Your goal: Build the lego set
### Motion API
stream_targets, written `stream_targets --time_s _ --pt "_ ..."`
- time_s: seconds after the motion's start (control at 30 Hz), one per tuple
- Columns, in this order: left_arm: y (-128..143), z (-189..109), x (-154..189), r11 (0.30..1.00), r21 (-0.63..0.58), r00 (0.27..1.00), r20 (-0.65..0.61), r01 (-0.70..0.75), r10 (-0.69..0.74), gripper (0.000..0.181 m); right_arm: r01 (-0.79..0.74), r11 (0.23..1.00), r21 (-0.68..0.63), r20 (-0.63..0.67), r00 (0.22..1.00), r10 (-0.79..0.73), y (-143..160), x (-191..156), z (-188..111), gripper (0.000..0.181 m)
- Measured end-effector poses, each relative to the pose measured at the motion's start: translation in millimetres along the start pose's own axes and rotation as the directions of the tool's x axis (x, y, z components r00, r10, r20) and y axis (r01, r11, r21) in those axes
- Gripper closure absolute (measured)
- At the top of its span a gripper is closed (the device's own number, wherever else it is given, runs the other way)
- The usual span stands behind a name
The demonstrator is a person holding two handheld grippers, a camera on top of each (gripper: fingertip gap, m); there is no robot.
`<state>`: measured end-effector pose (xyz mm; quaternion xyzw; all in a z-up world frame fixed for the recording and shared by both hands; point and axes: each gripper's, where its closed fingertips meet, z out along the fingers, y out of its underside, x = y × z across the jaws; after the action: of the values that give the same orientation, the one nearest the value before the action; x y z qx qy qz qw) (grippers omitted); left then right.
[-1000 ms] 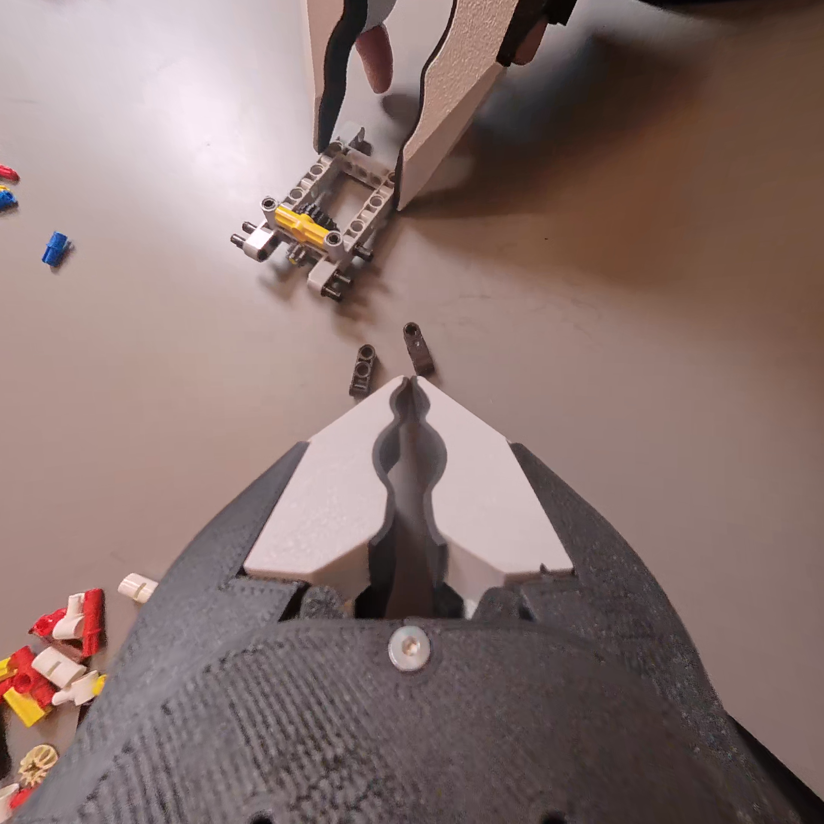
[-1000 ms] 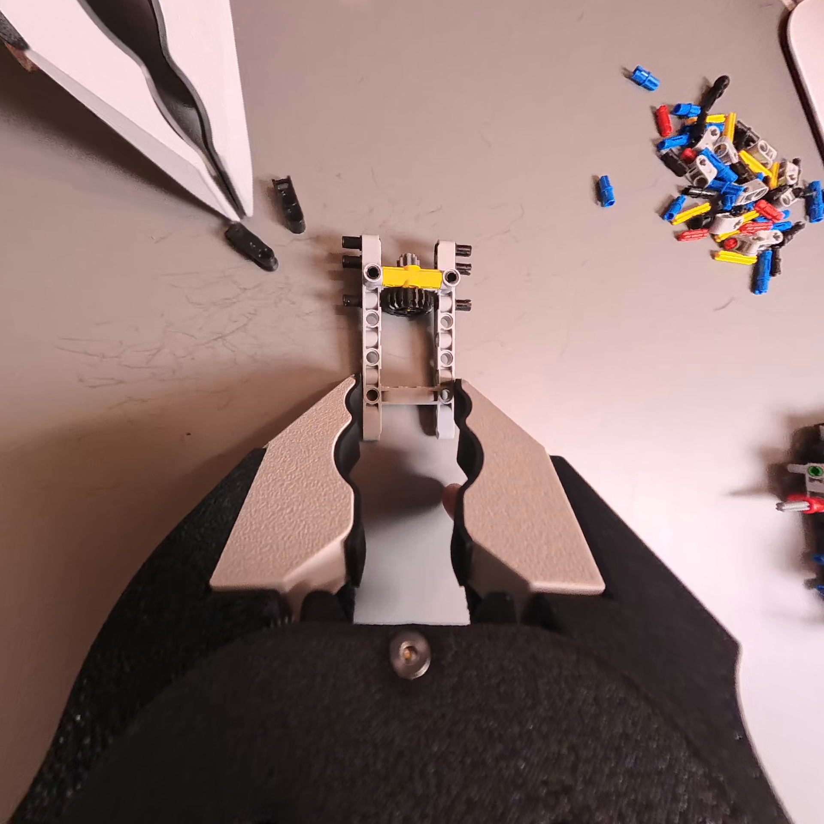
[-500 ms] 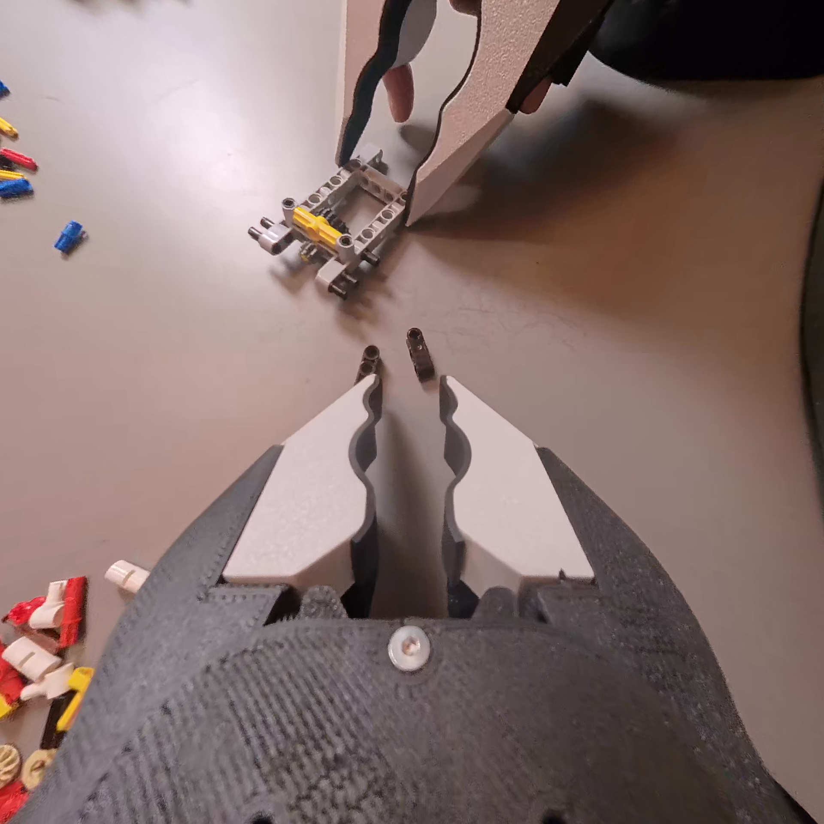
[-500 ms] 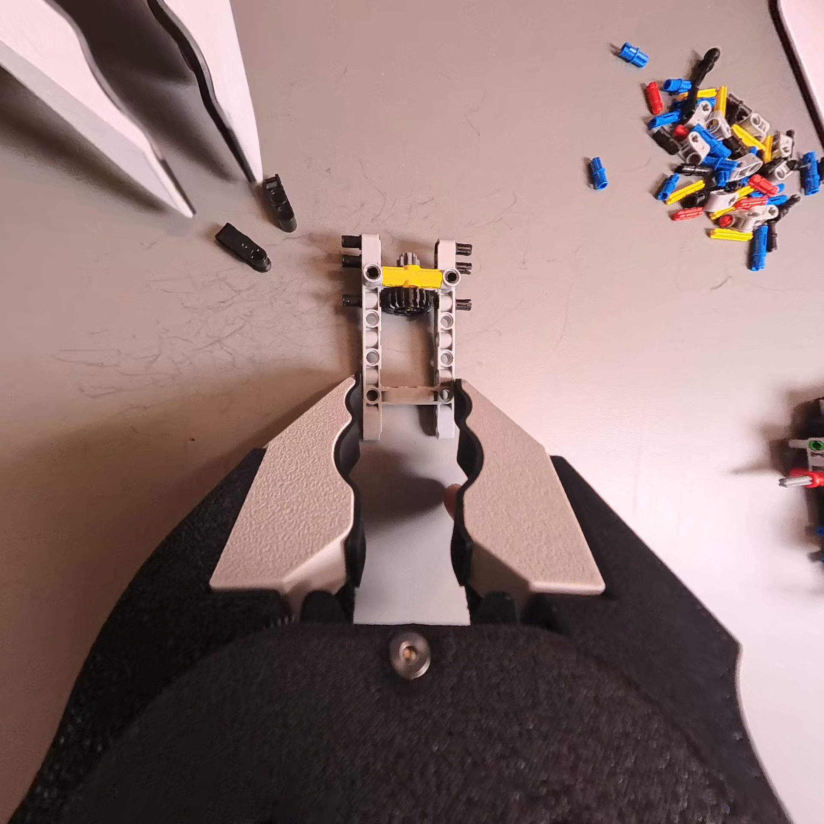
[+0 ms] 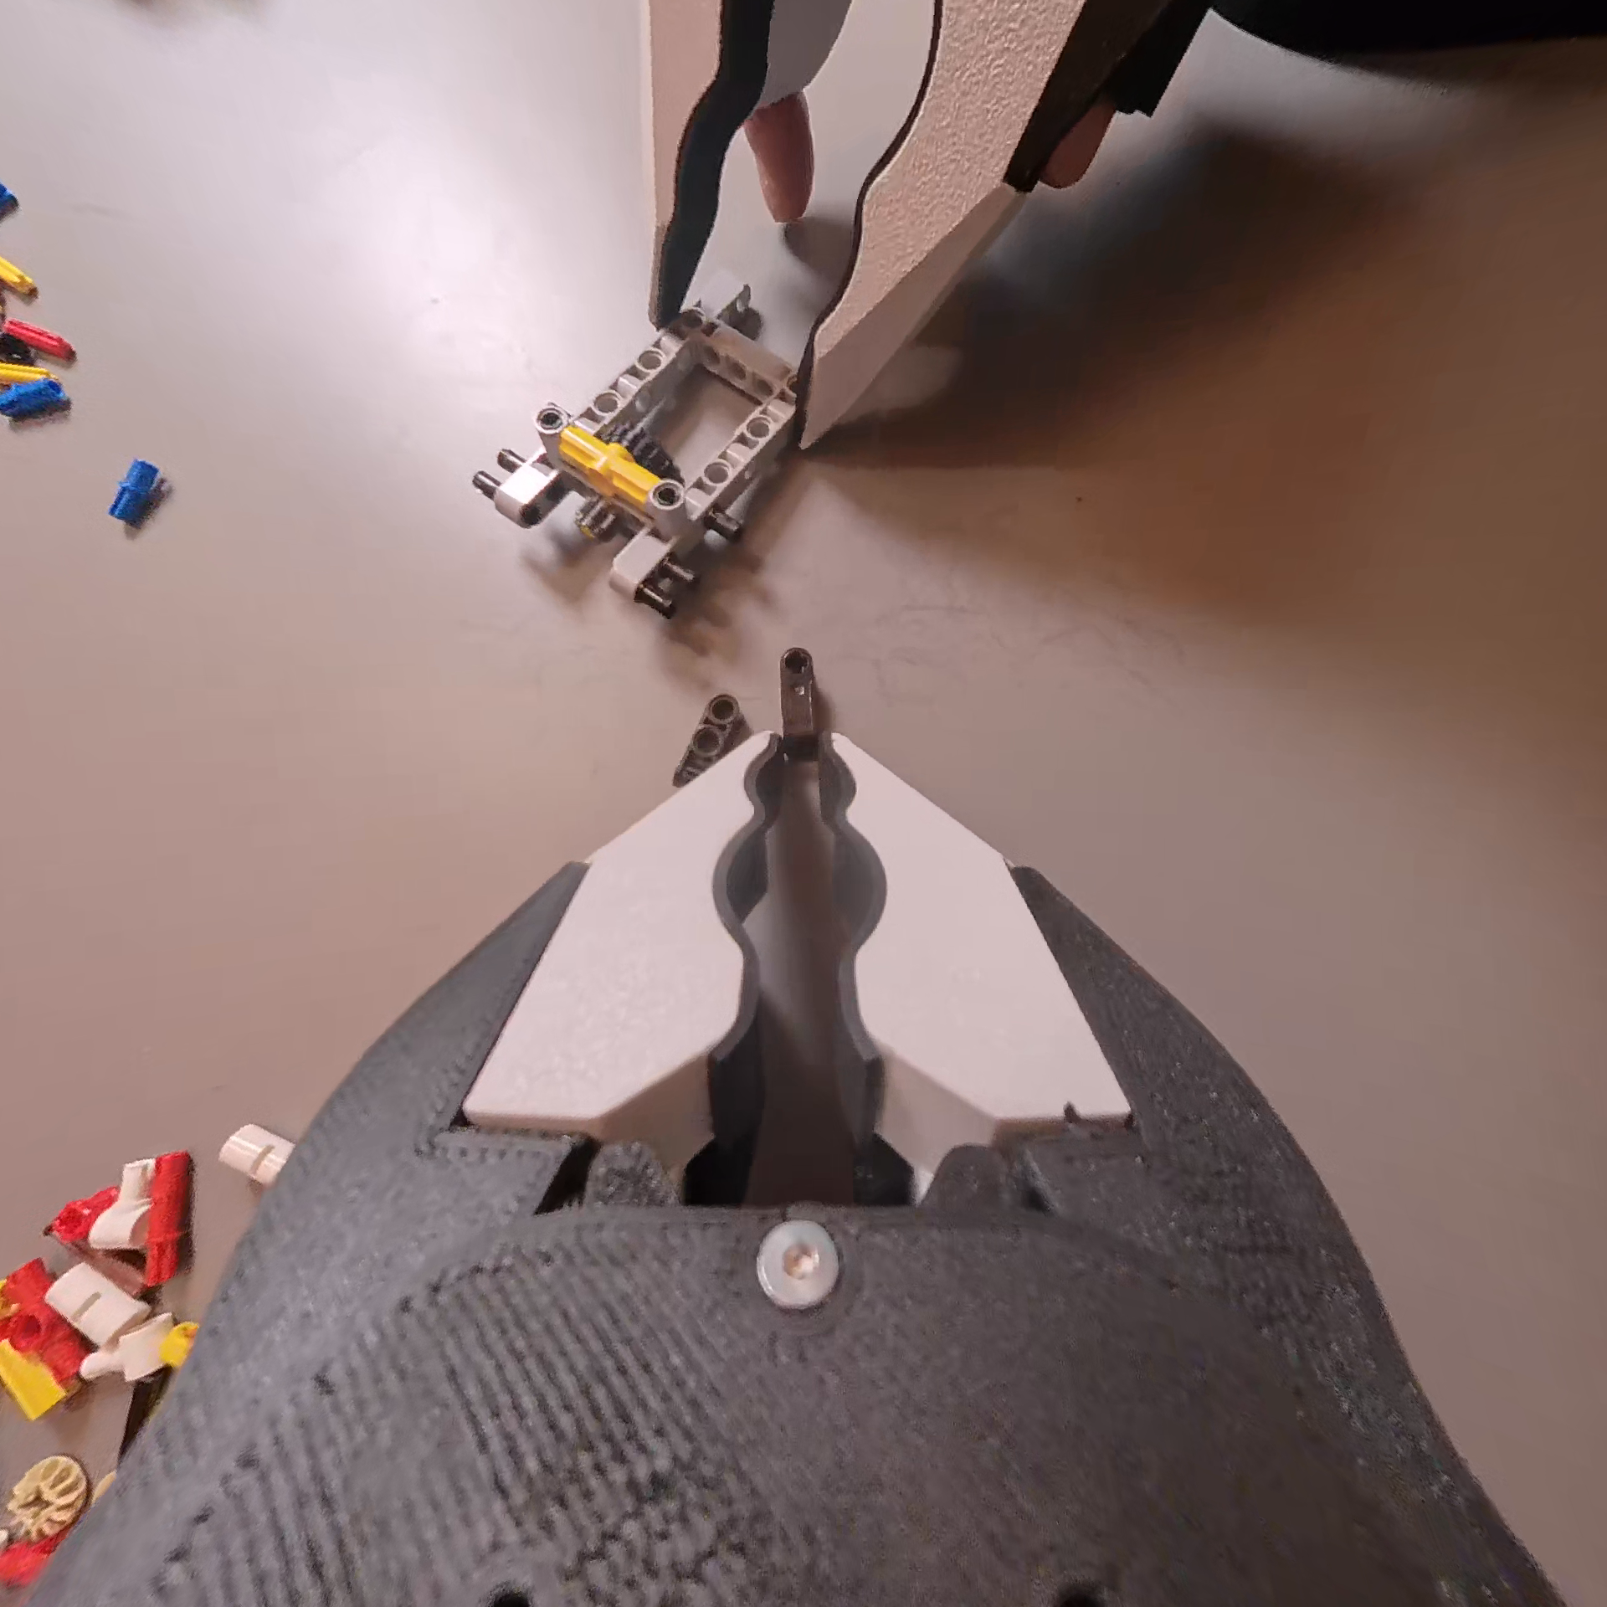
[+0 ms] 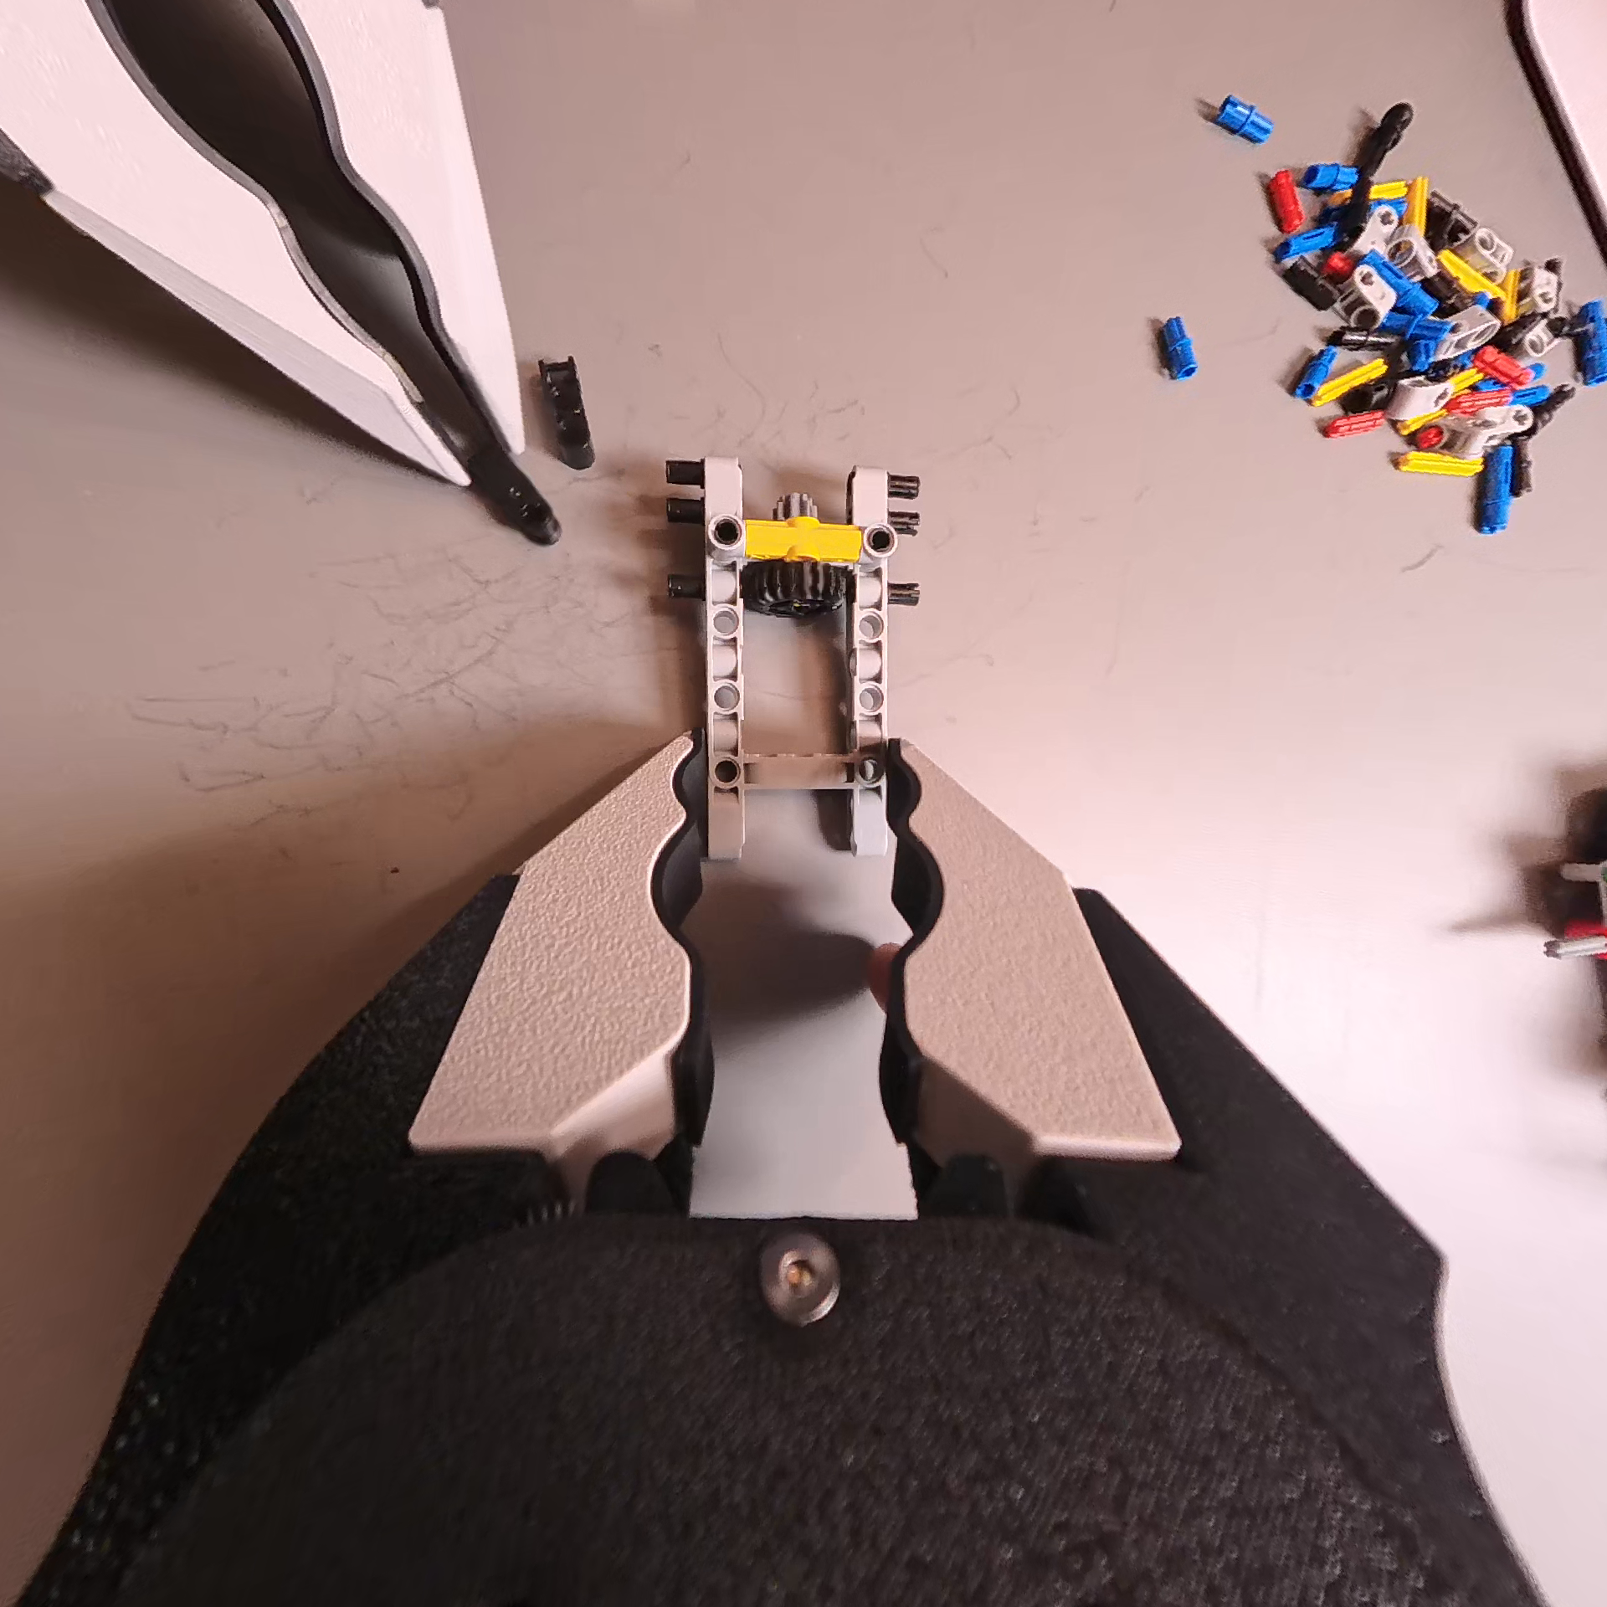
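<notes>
A grey lego frame [image 6: 796,661] with a yellow crossbar, a black gear and black pins lies on the brown table. My right gripper [image 6: 796,765] is shut on the frame's near end; it also shows in the left wrist view [image 5: 739,348]. My left gripper [image 5: 802,741] is shut on a small black connector [image 5: 796,700] that sticks out past its tips; it shows in the right wrist view [image 6: 522,509] left of the frame. A second black connector [image 5: 715,726] lies just left of my left gripper's tips, also in the right wrist view [image 6: 565,409].
A pile of blue, yellow, red, grey and black small parts [image 6: 1435,304] lies at the right in the right wrist view. Red, white and yellow parts [image 5: 96,1287] lie at my left gripper's lower left. A lone blue pin [image 5: 135,491] lies left of the frame. Another partial assembly [image 6: 1583,878] sits at the right edge. There is about 9 centimetres between the tips of the two grippers. My right tips are roughly 12 centimetres from the lone blue pin [image 5: 135,491]. Seen from the right wrist view [image 6: 1176,348] as well.
My left gripper opened half a second ago, moved onto the right black connector and has shut on it. My right gripper keeps its hold on the frame.
</notes>
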<state>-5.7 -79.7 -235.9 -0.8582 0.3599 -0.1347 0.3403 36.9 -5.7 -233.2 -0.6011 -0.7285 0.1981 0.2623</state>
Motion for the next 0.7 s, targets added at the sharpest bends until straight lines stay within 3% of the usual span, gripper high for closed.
stream_targets --time_s 0.03,0.27,0.43,0.57,0.7 --pt "0 0 -1 1.0 0.003 1.0 0.005 0.002 -0.002 0.175 -0.004 1.0 -0.001 -0.002 1.0 0.004 0 0 0 0.141" --pt "-11 -5 -3 0.996 0.077 0.999 -0.008 0.049 -0.049 0.175 -0.035 0.999 -0.014 -0.007 0.999 0.035 3 1 -1 0.14" --pt "-24 -10 -8 0.979 0.169 0.993 -0.019 0.118 -0.117 0.175 -0.024 1.0 -0.02 0.02 0.999 0.025 6 -1 -4 0.129" --pt "-42 -18 -10 0.927 0.294 0.972 -0.092 0.234 -0.216 0.176 -0.027 0.999 -0.026 0.041 0.999 0.028 10 0 -6 0.126" --pt "-57 -27 -12 0.848 0.385 0.93 -0.204 0.363 -0.306 0.175 -0.038 0.999 -0.026 0.052 0.998 0.039 11 -3 -8 0.136"
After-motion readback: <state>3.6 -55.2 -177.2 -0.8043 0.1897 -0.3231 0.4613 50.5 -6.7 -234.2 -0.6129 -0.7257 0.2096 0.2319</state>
